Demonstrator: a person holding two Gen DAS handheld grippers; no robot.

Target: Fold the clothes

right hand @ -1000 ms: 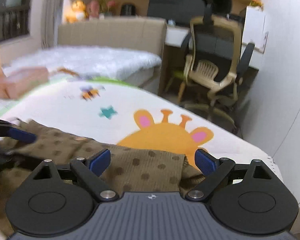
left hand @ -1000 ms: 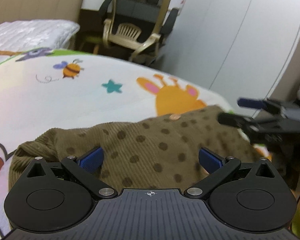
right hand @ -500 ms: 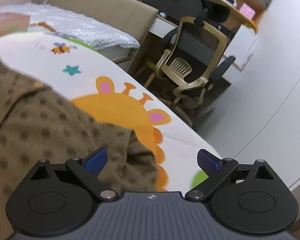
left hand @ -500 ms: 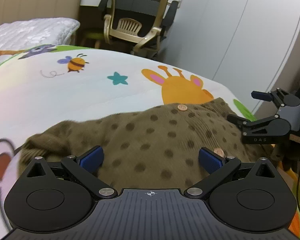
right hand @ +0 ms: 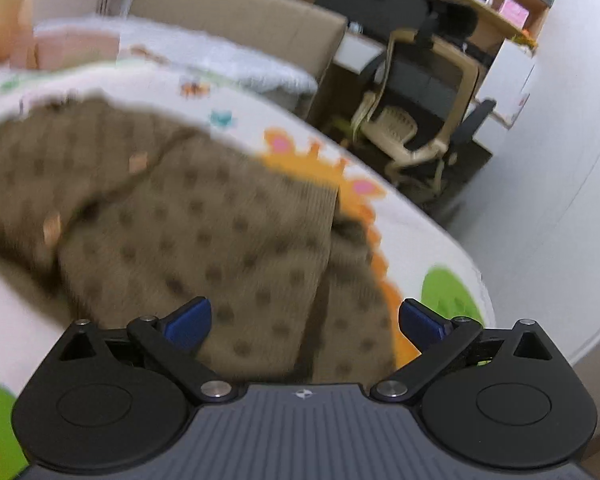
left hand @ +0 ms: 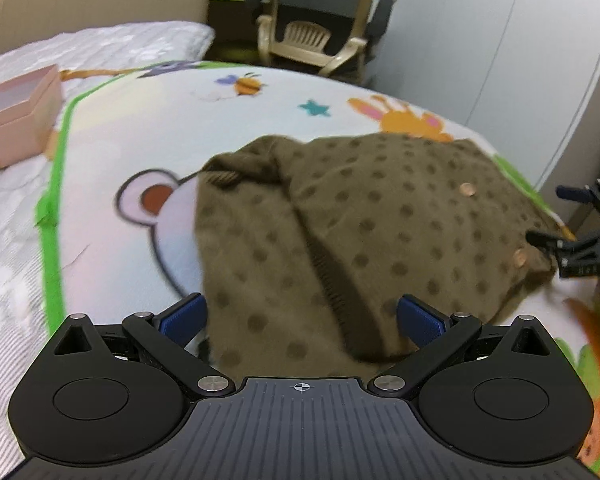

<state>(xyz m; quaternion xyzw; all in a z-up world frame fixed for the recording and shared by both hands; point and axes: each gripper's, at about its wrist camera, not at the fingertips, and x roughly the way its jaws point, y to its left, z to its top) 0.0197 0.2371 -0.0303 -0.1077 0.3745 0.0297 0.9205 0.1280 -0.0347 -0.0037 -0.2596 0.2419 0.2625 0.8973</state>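
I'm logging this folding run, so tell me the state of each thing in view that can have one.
Cardigan: lying on the mat, bunched, not neatly folded.
Left gripper: open, cardigan between its fingers, not clamped.
Right gripper: open, over the cardigan.
Pink box: open, no lid on it.
Chair: unoccupied.

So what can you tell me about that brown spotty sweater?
The sweater is olive-brown knit with darker brown dots, ribbed edges and small round pinkish-tan buttons. It looks soft and thick. It lies rumpled on the cartoon-animal mat, one part folded over the rest, with a bunched end by the bear's ear. The left gripper and right gripper are both open just above its near edges. Neither one is holding it.
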